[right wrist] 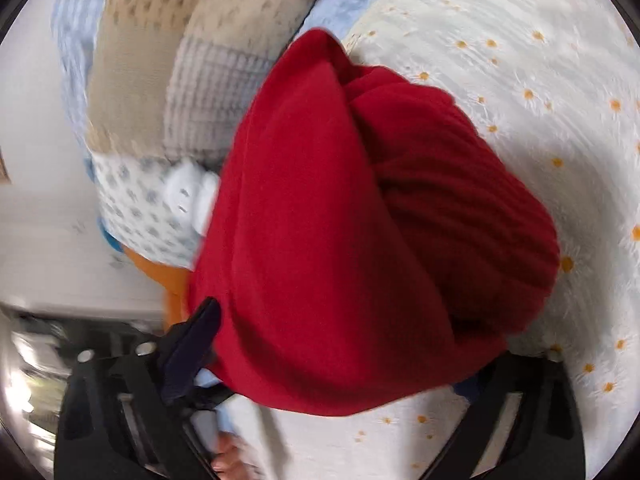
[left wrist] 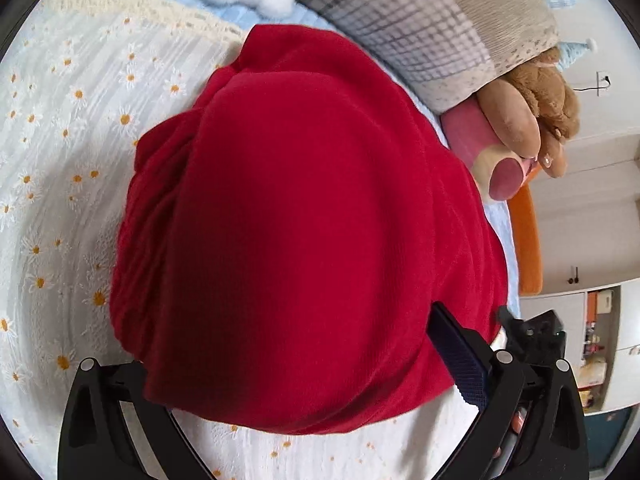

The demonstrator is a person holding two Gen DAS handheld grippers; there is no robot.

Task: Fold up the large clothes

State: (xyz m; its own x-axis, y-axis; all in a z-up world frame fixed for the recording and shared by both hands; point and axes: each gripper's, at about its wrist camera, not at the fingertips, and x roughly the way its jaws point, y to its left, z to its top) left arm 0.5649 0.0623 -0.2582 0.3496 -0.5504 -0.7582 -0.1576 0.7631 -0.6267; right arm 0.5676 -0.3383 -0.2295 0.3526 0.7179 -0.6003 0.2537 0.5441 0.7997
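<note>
Mostly filling both views: red garment, bunched in a thick folded bundle, resting on daisy-print bed cover. Ribbed folds at 9 o'clock in left wrist view, at 3 o'clock in right wrist view. Left tongs spread wide at 6 o'clock, bundle sitting between the jaws, one finger hidden under cloth, the other finger against the cloth's edge; cannot tell if clenched on it. Right tongs likewise spread wide around the bundle, near finger at 8 o'clock touching the red edge, far one buried; grip unclear. Patchwork blanket at 1 o'clock, brown plush toy beside it.
</note>
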